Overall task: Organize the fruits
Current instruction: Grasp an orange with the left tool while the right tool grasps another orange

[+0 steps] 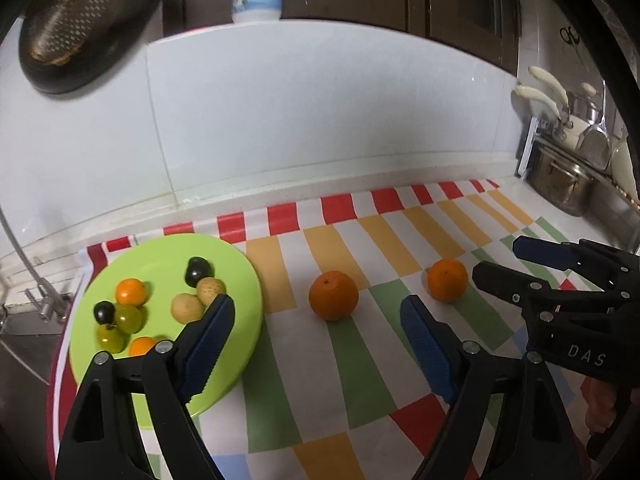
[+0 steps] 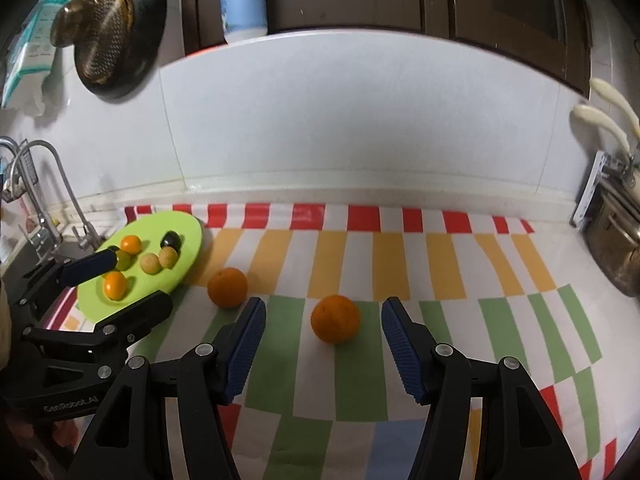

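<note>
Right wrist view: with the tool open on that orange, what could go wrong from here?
1. The orange lies loose ahead of the open right tool; uneven contact could roll it away.
2. The green plate is already crowded with small fruit, so another orange may knock some off.
3. The left tool hovers nearby; the two could collide.

Two oranges (image 2: 335, 319) (image 2: 227, 287) right of plate (image 2: 188, 232)

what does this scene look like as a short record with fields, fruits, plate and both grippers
surface: striped multicoloured tablecloth on a kitchen counter
plate: round lime-green plate, at the cloth's left end
on plate: small fruits, orange, green, tan and dark
loose fruit: two oranges on the cloth, left orange nearer the plate, right orange
left gripper: open, empty, left finger over the plate's edge
right gripper: open, empty, right orange ahead between its fingers
</note>
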### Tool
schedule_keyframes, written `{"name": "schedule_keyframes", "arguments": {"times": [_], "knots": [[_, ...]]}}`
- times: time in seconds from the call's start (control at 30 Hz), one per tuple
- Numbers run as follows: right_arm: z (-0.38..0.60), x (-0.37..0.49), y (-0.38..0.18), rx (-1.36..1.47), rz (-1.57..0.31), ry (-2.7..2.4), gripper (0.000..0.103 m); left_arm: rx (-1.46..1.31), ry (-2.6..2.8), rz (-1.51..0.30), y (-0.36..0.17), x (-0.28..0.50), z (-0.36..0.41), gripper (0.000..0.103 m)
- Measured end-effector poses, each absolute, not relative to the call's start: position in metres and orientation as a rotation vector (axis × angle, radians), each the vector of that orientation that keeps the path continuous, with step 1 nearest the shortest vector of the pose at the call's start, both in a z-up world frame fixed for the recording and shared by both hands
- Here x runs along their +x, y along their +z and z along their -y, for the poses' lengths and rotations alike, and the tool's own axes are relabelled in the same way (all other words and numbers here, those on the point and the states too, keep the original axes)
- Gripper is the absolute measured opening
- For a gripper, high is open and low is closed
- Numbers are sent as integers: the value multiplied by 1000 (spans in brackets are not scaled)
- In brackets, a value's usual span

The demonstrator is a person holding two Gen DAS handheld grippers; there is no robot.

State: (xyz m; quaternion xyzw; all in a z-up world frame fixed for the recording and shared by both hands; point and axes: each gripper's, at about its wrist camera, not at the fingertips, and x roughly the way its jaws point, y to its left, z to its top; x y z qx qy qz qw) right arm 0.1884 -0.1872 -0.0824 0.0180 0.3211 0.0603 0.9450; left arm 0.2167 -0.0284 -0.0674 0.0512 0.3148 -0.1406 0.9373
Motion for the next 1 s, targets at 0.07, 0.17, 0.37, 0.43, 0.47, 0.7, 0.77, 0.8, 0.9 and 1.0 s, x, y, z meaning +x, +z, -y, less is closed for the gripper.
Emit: {"name": "schedule_keyframes", "arguments": {"times": [0.07, 0.17, 0.37, 0.43, 0.47, 0.7, 0.77, 0.8, 0.9, 1.0], "knots": [[187, 193, -88, 39, -672, 124, 61, 106, -296, -661, -73, 224, 30, 81], [188, 203, -97, 54, -704, 126, 61, 96, -310, -689, -81, 235, 32, 77], [192, 219, -112, 83, -746, 116, 61, 53, -326, -763, -97, 258, 33, 70], [193, 224, -116, 95, -760, 118, 59, 40, -331, -783, -102, 264, 34, 68], [193, 225, -117, 98, -765, 119, 57, 34, -333, -790, -103, 266, 35, 66], [190, 233, -126, 98, -791, 131, 50, 2, -326, -829, -113, 281, 40, 56], [189, 236, -128, 92, -799, 125, 50, -6, -320, -839, -114, 284, 40, 53], [190, 237, -129, 95, -803, 125, 50, -8, -320, -842, -115, 284, 41, 50], [191, 239, -131, 97, -807, 126, 45, -13, -326, -848, -116, 287, 42, 49], [191, 240, -131, 93, -806, 122, 44, -12, -334, -865, -119, 290, 44, 44]]}}
